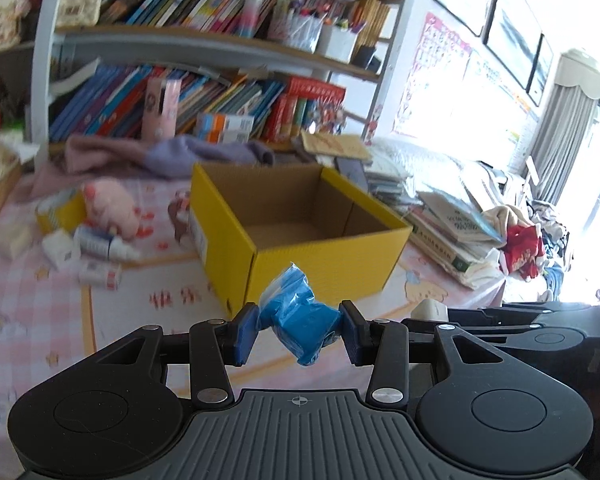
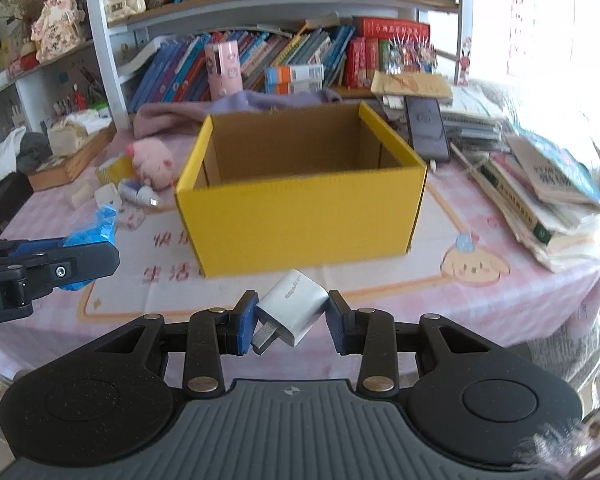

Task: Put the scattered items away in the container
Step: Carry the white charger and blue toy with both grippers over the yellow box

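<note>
While both grippers hang short of the open yellow cardboard box [image 2: 300, 216] on the pink tablecloth [image 2: 480, 304], left gripper [image 1: 300, 330] pinches a crumpled blue plastic bag [image 1: 300, 316]; right gripper [image 2: 292, 320] clamps a tilted white USB charger plug [image 2: 290, 308]. Small bottles and packets [image 1: 92, 252] lie left of the box.

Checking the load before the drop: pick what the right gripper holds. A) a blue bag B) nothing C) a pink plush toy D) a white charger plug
D: the right gripper is shut on the white charger, prongs showing, in front of the yellow box; the blue bag is in the left gripper.
</note>
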